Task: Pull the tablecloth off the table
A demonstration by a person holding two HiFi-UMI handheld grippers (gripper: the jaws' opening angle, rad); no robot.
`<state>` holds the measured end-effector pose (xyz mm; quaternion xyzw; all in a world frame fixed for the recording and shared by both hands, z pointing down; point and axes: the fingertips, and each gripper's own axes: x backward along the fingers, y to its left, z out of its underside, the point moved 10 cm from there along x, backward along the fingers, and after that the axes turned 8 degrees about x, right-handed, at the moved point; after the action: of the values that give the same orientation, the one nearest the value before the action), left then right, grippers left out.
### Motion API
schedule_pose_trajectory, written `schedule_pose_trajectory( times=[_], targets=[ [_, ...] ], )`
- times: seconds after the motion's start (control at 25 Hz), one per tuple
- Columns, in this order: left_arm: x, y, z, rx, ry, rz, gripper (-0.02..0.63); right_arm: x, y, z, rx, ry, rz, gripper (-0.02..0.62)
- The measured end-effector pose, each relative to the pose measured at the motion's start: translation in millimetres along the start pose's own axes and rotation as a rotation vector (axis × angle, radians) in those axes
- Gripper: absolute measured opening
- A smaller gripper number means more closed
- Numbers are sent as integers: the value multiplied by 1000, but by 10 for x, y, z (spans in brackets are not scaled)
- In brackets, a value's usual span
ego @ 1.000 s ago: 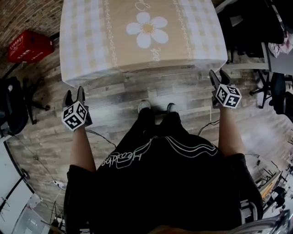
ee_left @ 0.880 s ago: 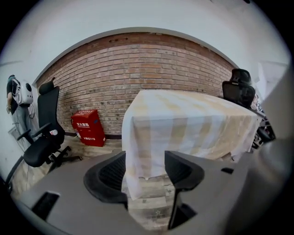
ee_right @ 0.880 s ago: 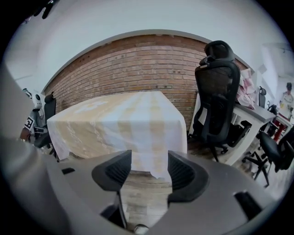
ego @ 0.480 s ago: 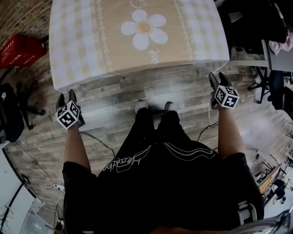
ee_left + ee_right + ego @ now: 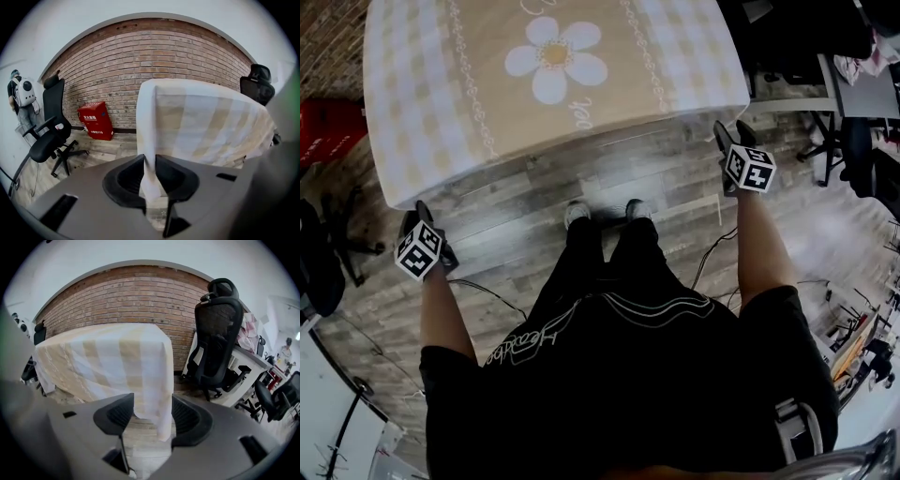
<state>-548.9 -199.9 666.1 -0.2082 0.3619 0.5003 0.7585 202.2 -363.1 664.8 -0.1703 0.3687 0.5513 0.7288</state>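
Observation:
A beige and white checked tablecloth [image 5: 469,112] with a white daisy [image 5: 555,58] covers the table and hangs over its near edge. At the near left corner, my left gripper [image 5: 414,212] has just been closing. In the left gripper view the left gripper [image 5: 150,165] is shut on the hanging corner fold of the tablecloth [image 5: 206,122]. My right gripper [image 5: 729,133] is at the near right corner. There the right gripper [image 5: 152,414] stands open, with the tablecloth's corner [image 5: 161,380] hanging between the jaws and touching neither pad.
A red crate [image 5: 326,127] stands on the wood floor left of the table, by the brick wall [image 5: 140,61]. Black office chairs [image 5: 49,136] [image 5: 218,343] flank the table. A white desk [image 5: 251,364] is at the right. My shoes [image 5: 577,212] are near the table's edge, with cables [image 5: 712,258] on the floor.
Both grippers came down to the table's near corners. The left gripper's jaws closed on the left corner of the cloth. The right gripper moved in around the right corner.

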Motion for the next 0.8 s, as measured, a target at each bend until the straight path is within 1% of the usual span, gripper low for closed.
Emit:
schedule_pose_trajectory(
  times=[0.2,0.44,0.48,0.68,0.8],
  targets=[
    [-9,-22,15,17,2,-6,36,-185,-135,53,21,48,18,214],
    [-55,-14,-2,54,-13,-25,18,-327,-167,21,16,60,39,211],
    [-53,-9,-3,55,-14,-26,17,-342,-154,22,18,62,41,198],
    [-44,16,-5,54,-23,-27,11,-352,-104,0,37,69,77,81],
    [-35,22,10,49,-19,-28,9,-342,-118,52,21,72,93,23]
  ],
)
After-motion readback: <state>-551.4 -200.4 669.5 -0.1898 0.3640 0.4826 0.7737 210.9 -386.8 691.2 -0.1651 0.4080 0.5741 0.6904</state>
